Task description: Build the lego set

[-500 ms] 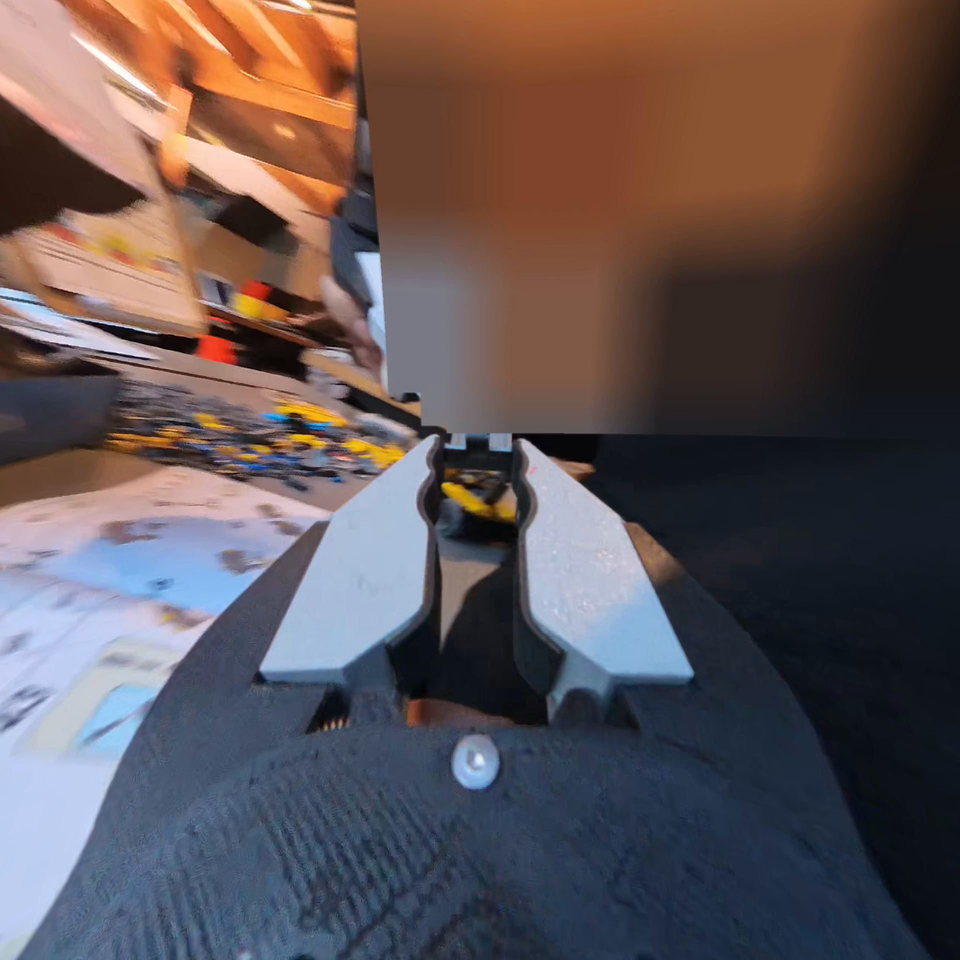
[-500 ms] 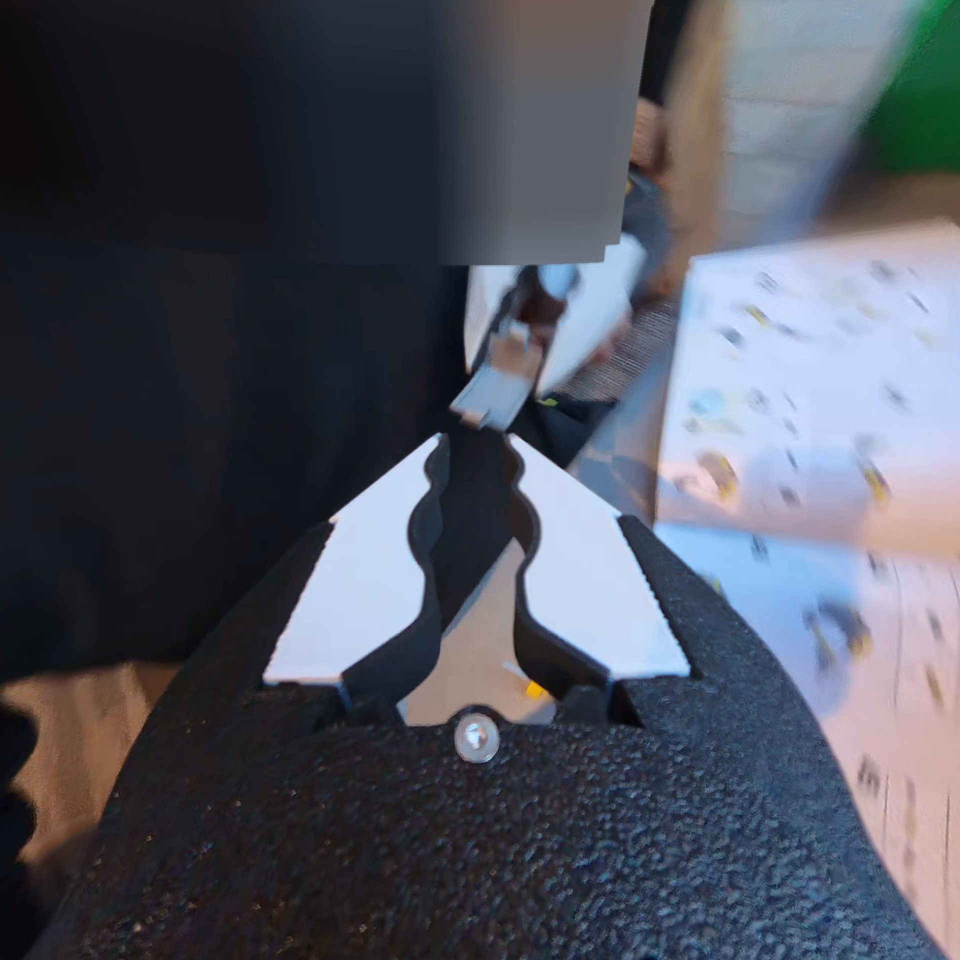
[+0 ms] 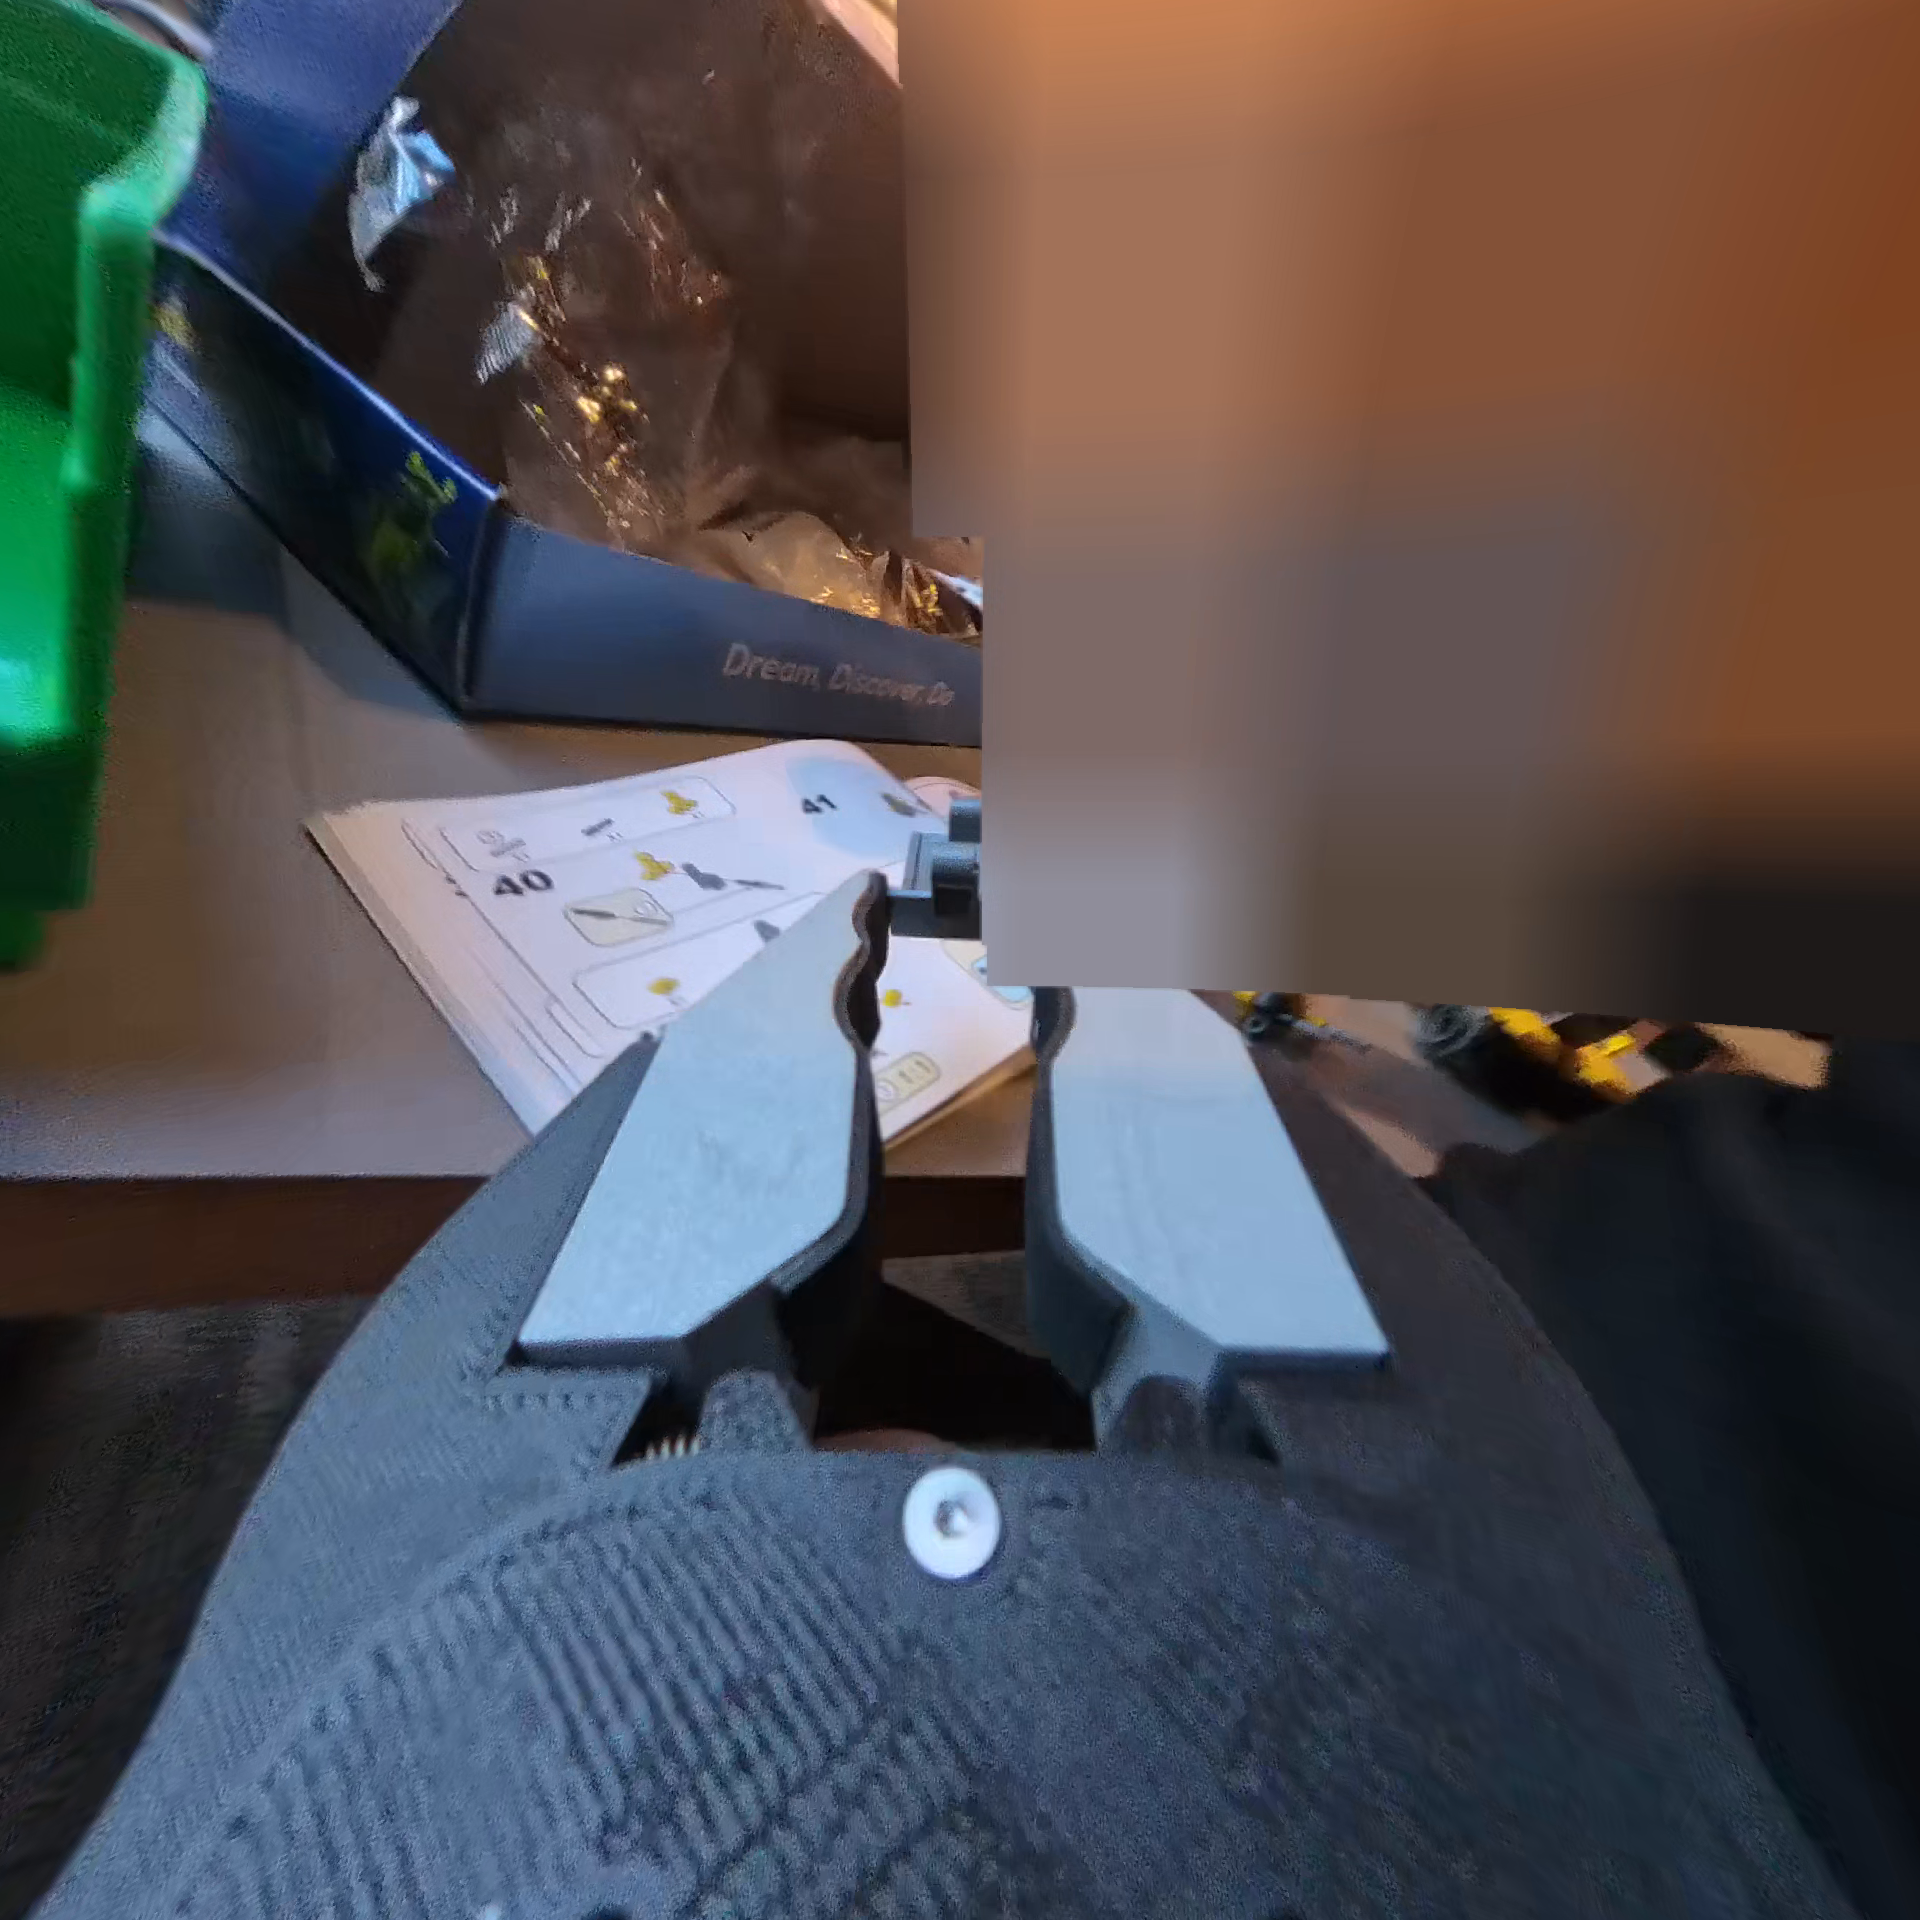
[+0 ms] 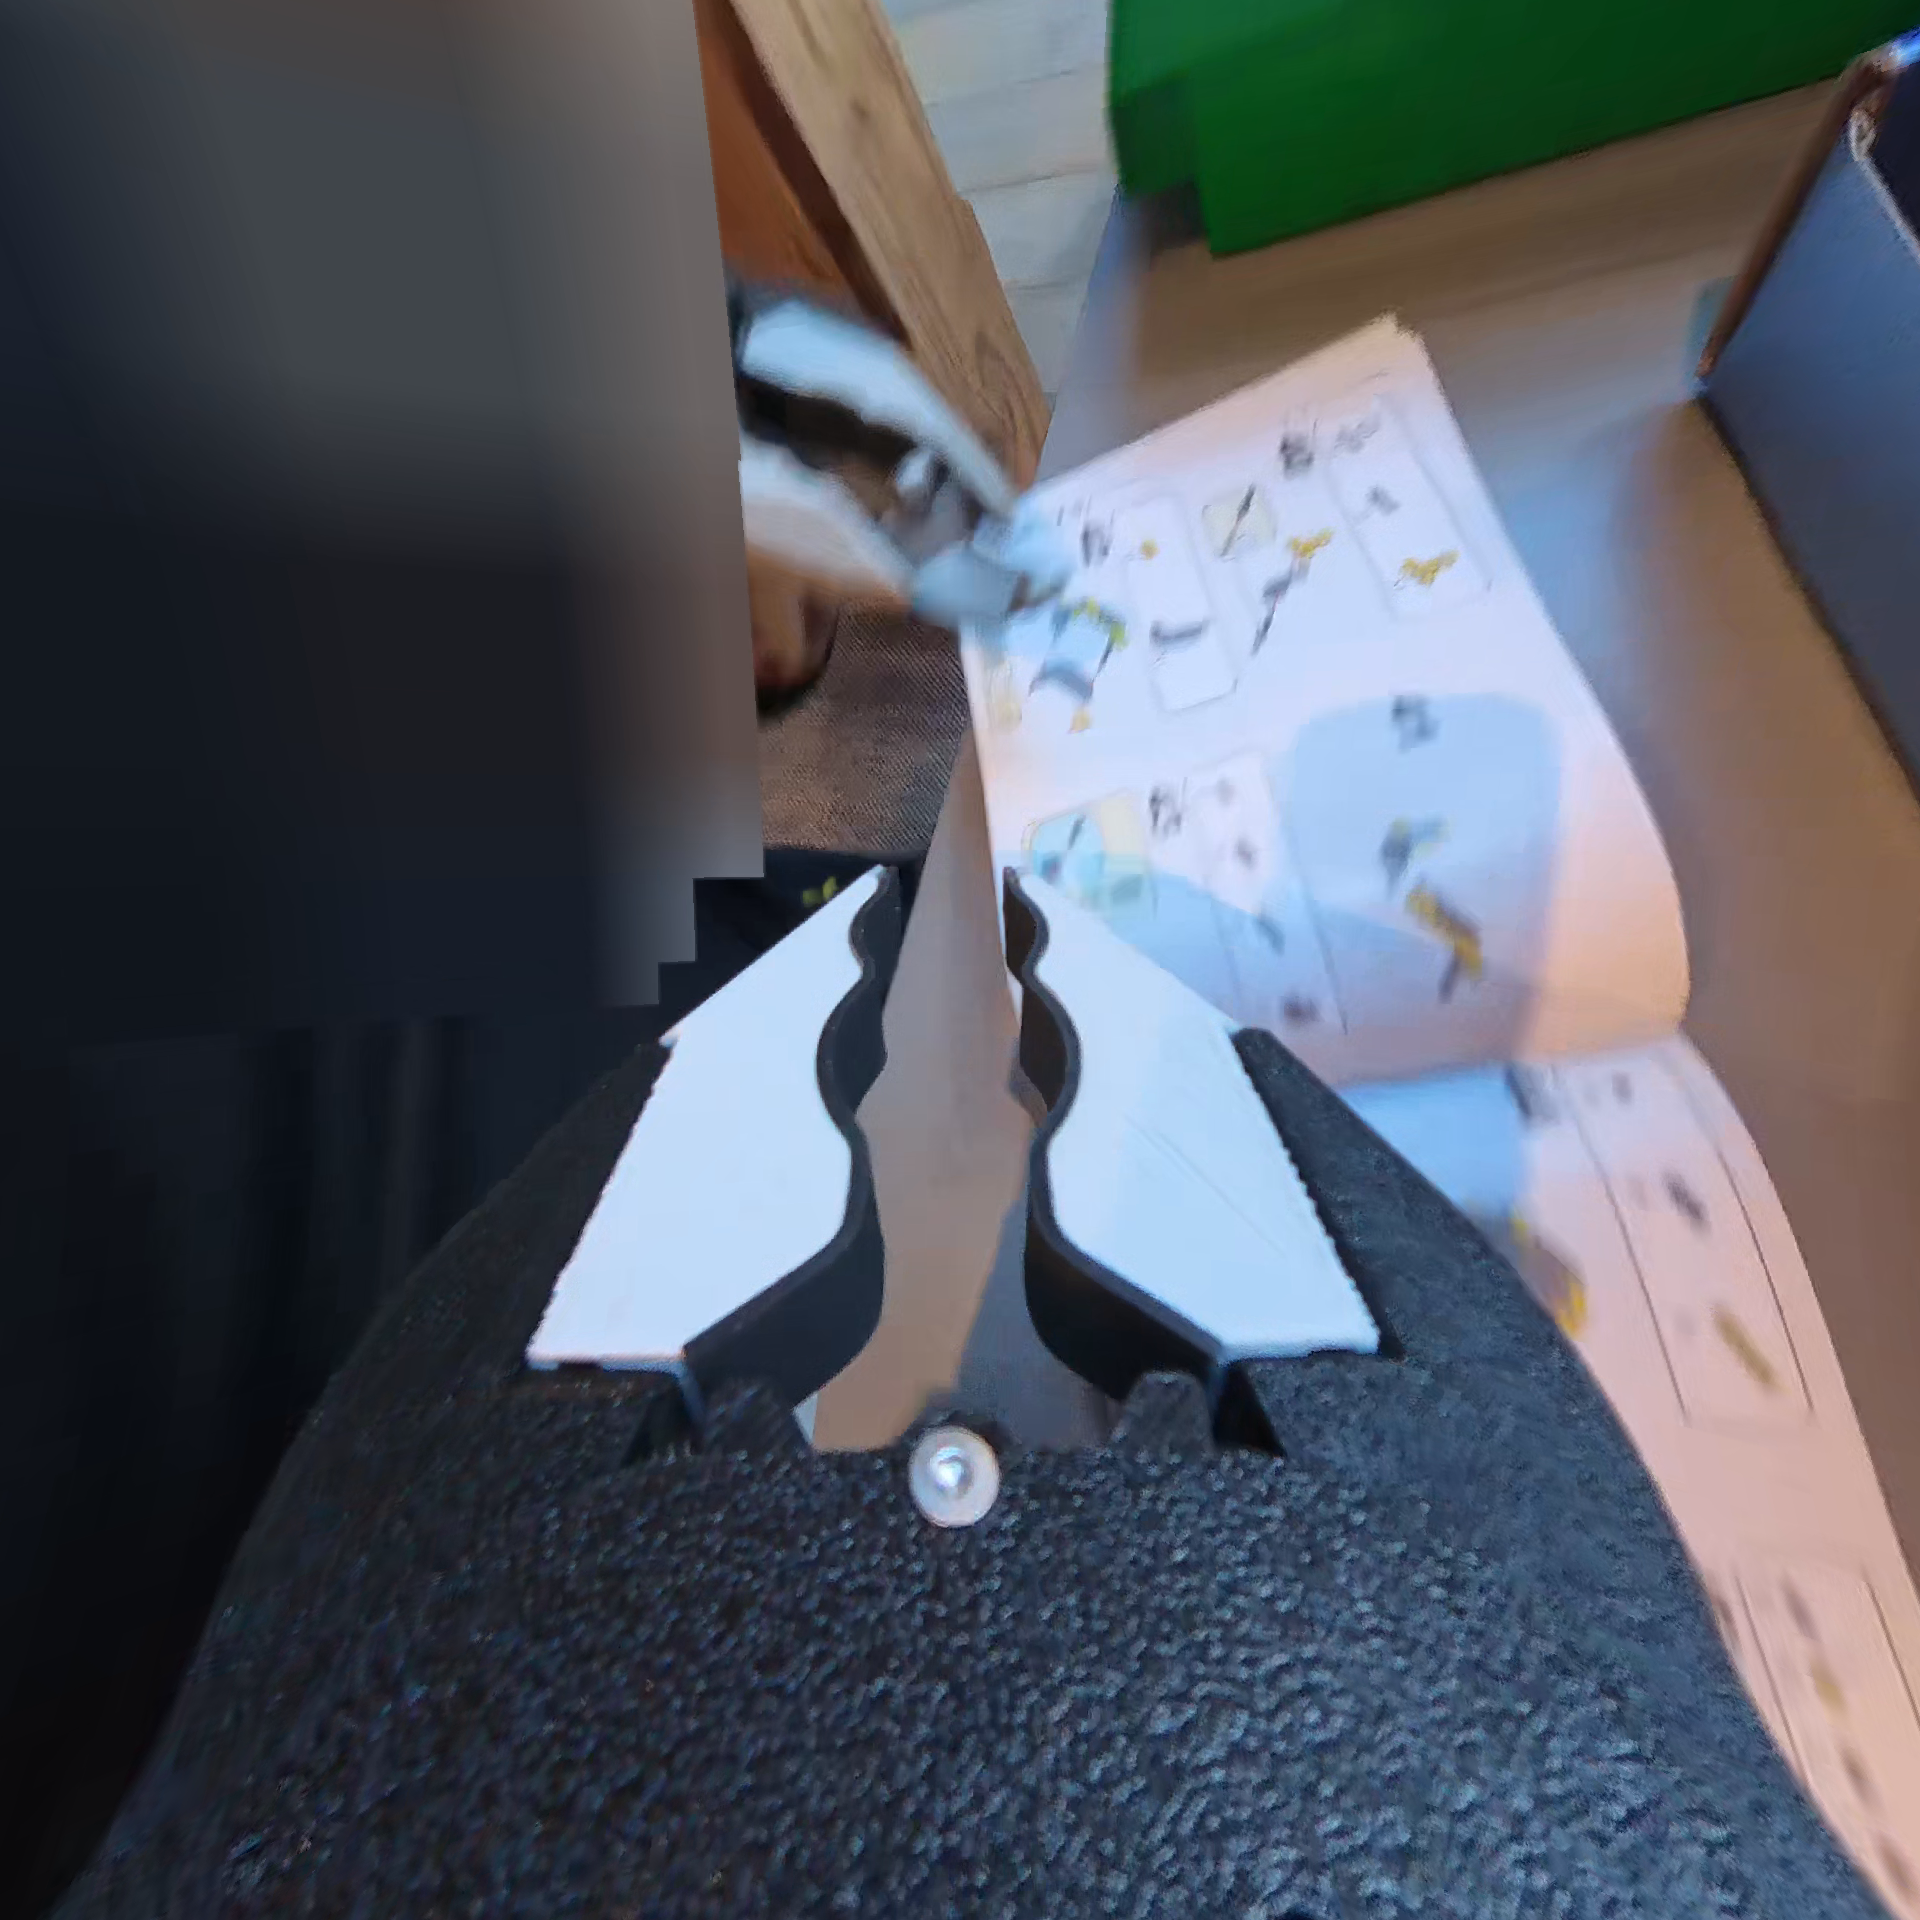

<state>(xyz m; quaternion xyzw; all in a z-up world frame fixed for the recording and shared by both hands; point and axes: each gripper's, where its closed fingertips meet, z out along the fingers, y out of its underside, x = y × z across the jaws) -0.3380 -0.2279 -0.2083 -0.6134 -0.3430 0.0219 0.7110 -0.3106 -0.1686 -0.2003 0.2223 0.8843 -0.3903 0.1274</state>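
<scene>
My left gripper hovers over the near edge of an open instruction booklet on the table. A small dark grey piece sits between its fingertips; the right tip is hidden by a blurred patch. In the right wrist view the left gripper shows blurred with the grey piece at its tip, over the booklet's far corner. My right gripper is empty, its jaws slightly apart, above the table edge beside the booklet.
A dark blue box holding clear plastic bags stands behind the booklet. A green bin is at the far left, and also shows in the right wrist view. Yellow and black pieces lie to the right. A wooden panel stands beyond the table. About 7 centimeters separates my left fingertips from my right.
The left gripper has swung from facing a pile of pieces to facing the booklet and box. In the right wrist view it has moved out over the booklet. The right jaws stay slightly apart.
</scene>
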